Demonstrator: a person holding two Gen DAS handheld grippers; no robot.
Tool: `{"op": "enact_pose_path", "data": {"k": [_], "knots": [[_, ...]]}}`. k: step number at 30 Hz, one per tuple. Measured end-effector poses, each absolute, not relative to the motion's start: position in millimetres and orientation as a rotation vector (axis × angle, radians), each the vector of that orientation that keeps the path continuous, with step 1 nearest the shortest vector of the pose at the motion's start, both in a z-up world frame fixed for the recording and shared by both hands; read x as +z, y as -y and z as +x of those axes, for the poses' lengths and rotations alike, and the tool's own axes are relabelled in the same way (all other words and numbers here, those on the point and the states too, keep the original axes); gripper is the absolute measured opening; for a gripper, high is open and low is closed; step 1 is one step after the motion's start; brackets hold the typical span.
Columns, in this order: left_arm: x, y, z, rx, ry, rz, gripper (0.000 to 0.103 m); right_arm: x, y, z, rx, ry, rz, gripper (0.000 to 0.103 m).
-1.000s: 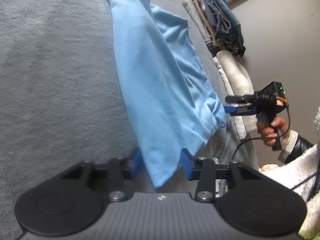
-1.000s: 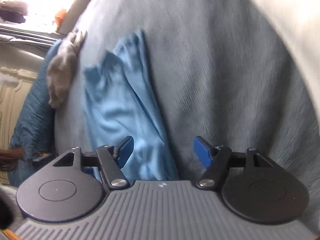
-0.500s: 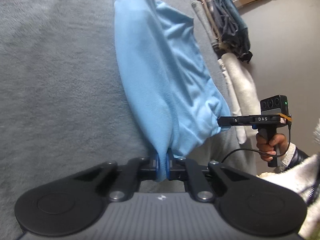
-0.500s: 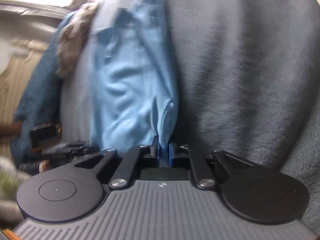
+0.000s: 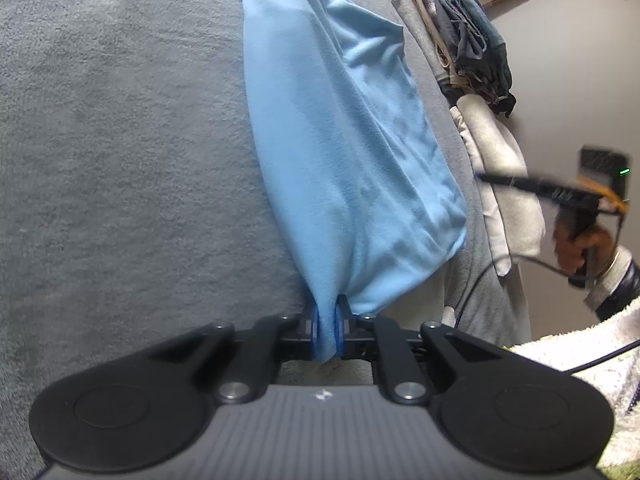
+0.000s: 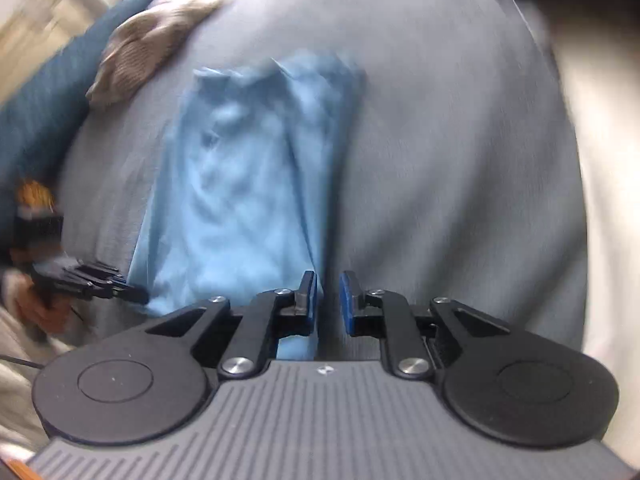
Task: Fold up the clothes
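Observation:
A light blue shirt (image 5: 340, 140) lies lengthwise on the grey blanket (image 5: 120, 160). My left gripper (image 5: 328, 328) pinches the shirt's near corner; its pads press on the cloth while the jaws ease slightly apart. In the right wrist view the same shirt (image 6: 240, 184) is blurred, and my right gripper (image 6: 328, 300) hovers over its edge with the jaws opening. A narrow gap shows between the pads; the cloth runs under the left finger (image 6: 310, 296) and is not pinched. In the left wrist view the right gripper (image 5: 480, 177) hangs clear of the shirt's right side.
A stack of folded dark clothes (image 5: 460, 32) and a pale grey garment (image 5: 500, 168) lie along the bed's right edge. A grey-brown cloth (image 6: 148, 48) rests on a teal cover (image 6: 40, 100) at the far left. A hand (image 5: 576, 244) grips the right handle.
Both grippers closed on the shirt's near edge. The right one then let go, lifted and rolled away from the cloth. The left has kept its hold in place.

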State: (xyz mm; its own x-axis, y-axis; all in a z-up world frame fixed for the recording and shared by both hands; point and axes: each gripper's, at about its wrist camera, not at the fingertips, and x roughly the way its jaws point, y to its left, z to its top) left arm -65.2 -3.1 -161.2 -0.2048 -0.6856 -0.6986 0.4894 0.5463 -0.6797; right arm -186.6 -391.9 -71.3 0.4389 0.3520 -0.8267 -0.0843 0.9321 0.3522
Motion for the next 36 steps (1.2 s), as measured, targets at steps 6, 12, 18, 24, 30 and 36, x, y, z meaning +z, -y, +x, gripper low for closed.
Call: {"op": "enact_pose_path", "data": {"k": [6,12,18,24,30,36], "knots": [[-160,6,-69,-1.073,-1.415,-0.163,0.011,-77,299,-157,0.466,-0.914,-0.128,0.013],[-158,6,-72,-1.094,-1.389,-0.123,0.011,-118,305,-157,0.393,-0.983,-0.33,0.007],[-158,4,-73,-1.117,-1.368,-0.102,0.011,-92,343,-143,0.155,-0.96,-0.227,0.007],[-159,1,-74,-1.122,-1.362,-0.114,0.011,-102,289,-126,0.422,-0.906,-0.195,0.006],[-161,1,-75,-1.124,-1.355,-0.132,0.011,-112,336,-100,0.171,-0.939,-0.125,0.002],[-164,2,-72,-1.139,-1.355,-0.138,0.011,-88,315,-103,0.298,-0.834,-0.066,0.004]]}}
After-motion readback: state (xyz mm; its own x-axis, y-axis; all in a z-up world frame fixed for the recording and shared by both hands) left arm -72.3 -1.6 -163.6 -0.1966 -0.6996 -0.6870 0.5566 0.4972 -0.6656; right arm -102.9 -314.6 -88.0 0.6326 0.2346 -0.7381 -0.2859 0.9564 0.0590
